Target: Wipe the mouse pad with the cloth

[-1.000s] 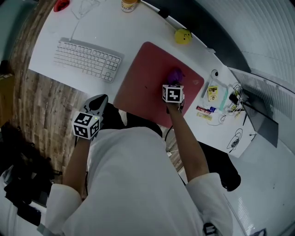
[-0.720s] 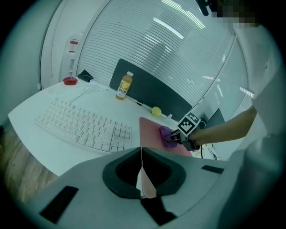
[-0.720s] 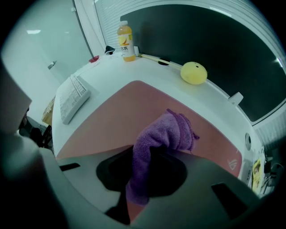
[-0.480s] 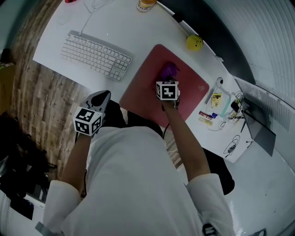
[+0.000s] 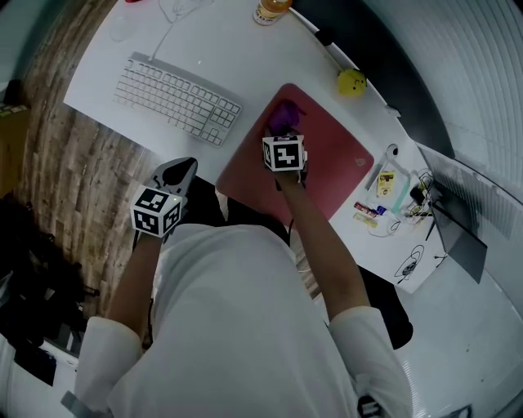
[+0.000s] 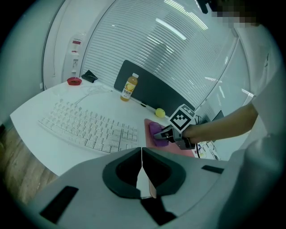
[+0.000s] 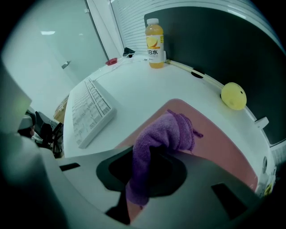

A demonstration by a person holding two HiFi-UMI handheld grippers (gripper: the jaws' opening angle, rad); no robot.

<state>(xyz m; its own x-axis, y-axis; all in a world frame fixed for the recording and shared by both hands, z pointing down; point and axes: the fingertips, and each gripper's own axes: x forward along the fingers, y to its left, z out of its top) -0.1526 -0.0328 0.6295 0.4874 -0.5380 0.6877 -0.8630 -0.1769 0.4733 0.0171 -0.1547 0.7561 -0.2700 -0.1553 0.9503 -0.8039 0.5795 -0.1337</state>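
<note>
A pink mouse pad point(image 5: 327, 167) point(image 7: 225, 147) lies on the white desk to the right of the keyboard. My right gripper point(image 5: 283, 131) point(image 7: 154, 154) is shut on a purple cloth point(image 5: 282, 116) point(image 7: 166, 133), which rests bunched on the pad's far left corner. In the left gripper view the cloth point(image 6: 156, 132) and the pad point(image 6: 149, 125) show ahead, with the right gripper behind the cloth. My left gripper point(image 5: 176, 175) point(image 6: 141, 154) hangs off the desk's near edge with its jaws touching and nothing between them.
A white keyboard point(image 5: 176, 100) point(image 7: 91, 112) lies left of the pad. An orange drink bottle point(image 7: 155, 38) point(image 5: 270, 10) and a yellow ball point(image 5: 351, 82) point(image 7: 233, 95) sit at the desk's far edge. Small packets and cables point(image 5: 384, 192) lie right of the pad. Wooden floor point(image 5: 82, 171) shows below.
My right gripper has dragged the purple cloth across the pad, from its middle toward the far left corner. The left gripper has stayed where it was.
</note>
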